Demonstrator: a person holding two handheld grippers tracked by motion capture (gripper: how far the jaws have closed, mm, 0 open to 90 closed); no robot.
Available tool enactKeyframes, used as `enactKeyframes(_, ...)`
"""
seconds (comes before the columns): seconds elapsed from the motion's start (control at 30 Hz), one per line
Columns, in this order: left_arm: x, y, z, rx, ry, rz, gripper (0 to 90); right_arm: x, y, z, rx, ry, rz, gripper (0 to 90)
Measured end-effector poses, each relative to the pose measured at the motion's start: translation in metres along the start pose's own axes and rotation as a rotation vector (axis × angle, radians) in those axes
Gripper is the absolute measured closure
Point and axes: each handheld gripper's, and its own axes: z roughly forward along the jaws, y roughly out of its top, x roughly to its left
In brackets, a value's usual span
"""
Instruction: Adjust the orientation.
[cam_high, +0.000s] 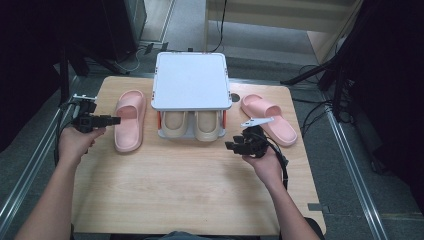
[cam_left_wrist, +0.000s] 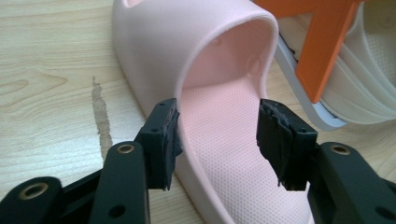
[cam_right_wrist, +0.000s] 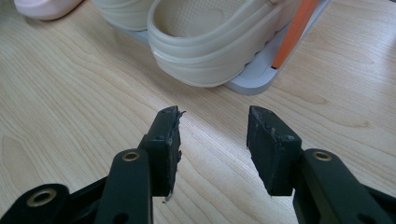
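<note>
A pink slipper (cam_high: 129, 122) lies on the table left of a small shoe rack (cam_high: 190, 80). My left gripper (cam_high: 116, 120) is open at that slipper's left side. In the left gripper view one pad (cam_left_wrist: 163, 140) stands outside the slipper's (cam_left_wrist: 187, 42) wall and the other over its dotted insole, neither pressing. A second pink slipper (cam_high: 270, 120) lies right of the rack. My right gripper (cam_high: 229, 146) hangs open over bare wood, empty (cam_right_wrist: 212, 140), facing a beige clog (cam_right_wrist: 210, 51) on the rack's lower shelf.
The rack has a white top, orange posts (cam_left_wrist: 327, 42) and a grey base (cam_right_wrist: 254, 77), with two beige clogs (cam_high: 175, 125) under it. The wooden table (cam_high: 175, 190) stretches toward the person. Dark stands and cables surround the table.
</note>
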Motion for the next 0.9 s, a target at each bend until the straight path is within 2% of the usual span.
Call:
enactKeyframes(0.13,0.005,-0.001,0.001,0.003,0.020,-0.002,45.6,-0.001,-0.001,0.000,0.002,-0.003,-0.001,55.3)
enactKeyframes(0.23,0.012,-0.001,0.001,0.007,0.066,0.018,44.4,0.000,-0.002,0.000,0.004,-0.005,0.004,55.3)
enactKeyframes(0.3,0.014,-0.001,0.002,0.004,0.054,0.008,44.0,0.000,-0.003,-0.001,0.005,-0.004,0.004,55.3)
enactKeyframes(0.37,0.020,0.000,0.005,0.001,0.031,-0.031,43.5,0.000,-0.005,-0.002,0.007,-0.010,0.005,55.3)
enactKeyframes(0.53,0.025,0.002,0.011,-0.005,0.027,-0.047,42.5,-0.001,-0.010,-0.006,0.003,-0.023,0.009,55.3)
enactKeyframes(0.57,0.027,0.003,0.014,-0.034,0.009,-0.063,42.4,-0.002,-0.012,-0.007,0.004,-0.026,0.015,55.3)
enactKeyframes(0.6,0.027,0.003,0.014,-0.034,0.009,-0.063,42.3,-0.002,-0.012,-0.007,0.004,-0.026,0.015,55.3)
enactKeyframes(0.63,0.028,0.006,0.020,-0.009,0.008,-0.073,42.3,-0.002,-0.015,-0.010,0.006,-0.035,0.020,55.3)
enactKeyframes(0.8,0.025,0.012,0.032,0.008,0.024,-0.058,42.4,-0.005,-0.024,-0.020,-0.005,-0.057,0.040,55.3)
enactKeyframes(0.87,0.023,0.014,0.038,0.016,0.041,-0.045,42.8,-0.006,-0.026,-0.021,-0.006,-0.061,0.043,55.3)
enactKeyframes(0.9,0.021,0.016,0.044,0.023,0.069,-0.023,43.4,-0.007,-0.029,-0.024,-0.009,-0.068,0.057,55.2)
